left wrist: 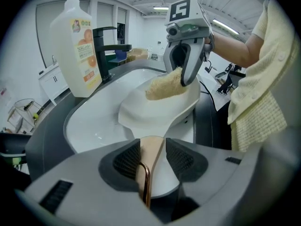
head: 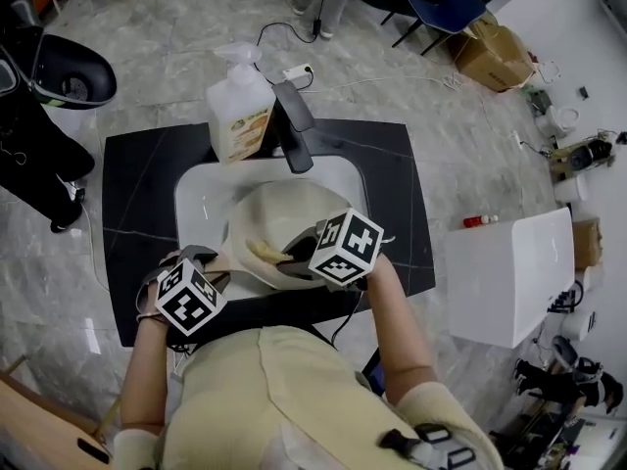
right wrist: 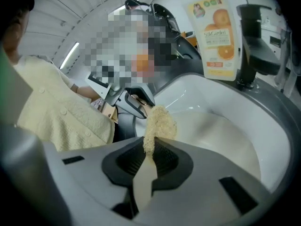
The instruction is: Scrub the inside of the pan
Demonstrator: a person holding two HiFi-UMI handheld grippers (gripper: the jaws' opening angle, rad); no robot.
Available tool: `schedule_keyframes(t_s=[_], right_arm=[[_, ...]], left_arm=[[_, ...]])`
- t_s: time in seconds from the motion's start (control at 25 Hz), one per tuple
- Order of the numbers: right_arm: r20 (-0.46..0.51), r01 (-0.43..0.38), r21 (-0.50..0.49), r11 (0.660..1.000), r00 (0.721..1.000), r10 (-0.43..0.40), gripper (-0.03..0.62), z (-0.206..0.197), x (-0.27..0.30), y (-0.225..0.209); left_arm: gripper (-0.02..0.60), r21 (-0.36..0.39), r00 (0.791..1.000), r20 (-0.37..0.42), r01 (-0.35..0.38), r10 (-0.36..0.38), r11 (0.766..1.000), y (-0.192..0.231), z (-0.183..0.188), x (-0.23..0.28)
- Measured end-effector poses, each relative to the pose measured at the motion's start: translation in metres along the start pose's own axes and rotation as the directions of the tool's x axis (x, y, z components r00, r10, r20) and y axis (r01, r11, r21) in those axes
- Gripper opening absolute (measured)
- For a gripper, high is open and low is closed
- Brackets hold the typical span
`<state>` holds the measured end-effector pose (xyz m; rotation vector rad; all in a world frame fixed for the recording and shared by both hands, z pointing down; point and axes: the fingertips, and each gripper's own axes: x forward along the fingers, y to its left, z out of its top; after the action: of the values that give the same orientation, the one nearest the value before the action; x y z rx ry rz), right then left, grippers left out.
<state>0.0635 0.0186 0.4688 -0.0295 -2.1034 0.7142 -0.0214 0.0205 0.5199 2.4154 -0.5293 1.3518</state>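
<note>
Pan [head: 277, 215] tilted in a white sink [head: 199, 192], seen from above between the left gripper [head: 217, 265] and the right gripper [head: 299, 258]. In this head view both sets of fingers are largely hidden under the marker cubes. In the left gripper view the pan's handle [left wrist: 151, 149], fitted with a copper loop, is shown clamped between that gripper's fingers, and the bowl is held out beyond them over the sink. In the right gripper view a tan sponge [right wrist: 160, 120] is shown pinched between the right fingers, its free end projecting past the fingertips. In the left gripper view the sponge is seen at the pan's far inner wall, just below the rim; contact cannot be settled. A bottle [head: 238, 109] and a tap [head: 294, 125] are set behind the sink.
</note>
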Motion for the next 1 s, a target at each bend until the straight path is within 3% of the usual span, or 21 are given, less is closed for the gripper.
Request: schedule_keyframes(t_s=[0.16, 0.36, 0.6, 0.72, 0.84, 0.92, 1.0], right_arm=[[0.138, 0.027, 0.037, 0.999, 0.99, -0.032, 0.051, 0.006, -0.017, 0.005], [0.304, 0.007, 0.093, 0.996, 0.952, -0.035, 0.051, 0.009, -0.038, 0.013], [0.475, -0.038, 0.121, 0.992, 0.88, -0.024, 0.051, 0.018, -0.062, 0.019], [0.59, 0.0, 0.079, 0.997, 0.806, -0.047, 0.051, 0.031, -0.083, 0.024], [0.676, 0.022, 0.081, 0.996, 0.734, -0.071, 0.051, 0.039, -0.101, 0.025], [0.688, 0.044, 0.103, 0.994, 0.718, -0.103, 0.051, 0.04, -0.105, 0.023], [0.678, 0.08, 0.131, 0.988, 0.72, -0.149, 0.051, 0.037, -0.105, 0.018]], left_arm=[[0.175, -0.038, 0.996, 0.078, -0.05, 0.053, 0.998, 0.008, 0.006, -0.007], [0.175, -0.092, 0.98, 0.175, -0.083, 0.099, 0.992, 0.015, 0.014, -0.026], [0.175, -0.166, 0.93, 0.339, -0.089, 0.142, 0.982, 0.016, 0.042, -0.056], [0.173, -0.227, 0.877, 0.454, -0.055, 0.155, 0.972, 0.016, 0.064, -0.076], [0.159, -0.314, 0.792, 0.581, 0.007, 0.186, 0.949, 0.02, 0.085, -0.101], [0.147, -0.369, 0.732, 0.644, 0.045, 0.221, 0.928, 0.026, 0.096, -0.115], [0.135, -0.408, 0.69, 0.675, 0.054, 0.262, 0.911, 0.031, 0.101, -0.125]])
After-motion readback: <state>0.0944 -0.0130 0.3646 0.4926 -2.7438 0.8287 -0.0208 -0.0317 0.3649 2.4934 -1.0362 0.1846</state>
